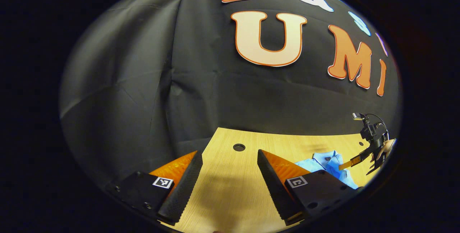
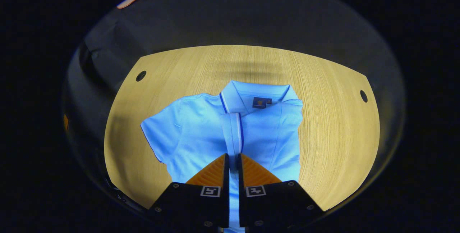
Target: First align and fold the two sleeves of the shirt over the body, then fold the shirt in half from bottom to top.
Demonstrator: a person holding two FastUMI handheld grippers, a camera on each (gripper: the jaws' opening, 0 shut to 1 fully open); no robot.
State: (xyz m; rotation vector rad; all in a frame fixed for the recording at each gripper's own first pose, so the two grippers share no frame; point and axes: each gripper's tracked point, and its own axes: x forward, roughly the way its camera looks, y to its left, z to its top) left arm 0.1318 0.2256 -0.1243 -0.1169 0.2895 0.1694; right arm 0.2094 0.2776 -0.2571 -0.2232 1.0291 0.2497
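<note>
Sleeve folding looks half done: the light-blue polo shirt [image 2: 230, 132] on the pale wooden counter [image 2: 334, 125] has one sleeve still spread. The right hand-held gripper [image 2: 233, 161] hovers nearly closed over the placket, whether pinching cloth I cannot tell; the left hand-held gripper [image 1: 230, 170], fingers apart, must reach that sleeve.

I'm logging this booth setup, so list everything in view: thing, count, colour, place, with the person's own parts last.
light blue collared polo shirt: one, light blue with darker blue trim, lying flat mid-table, one sleeve spread out, the other side looking folded in.
light wooden table: one, pale wood, under the shirt.
round holes in the tabletop: two, dark, near the far corners.
black cloth wall: one, black, behind the table.
left tool: one, fingers apart, over bare table beside the shirt.
right tool: one, fingers nearly together above the shirt's placket; whether they pinch cloth cannot be told.
hand: one, holding the right tool.
</note>
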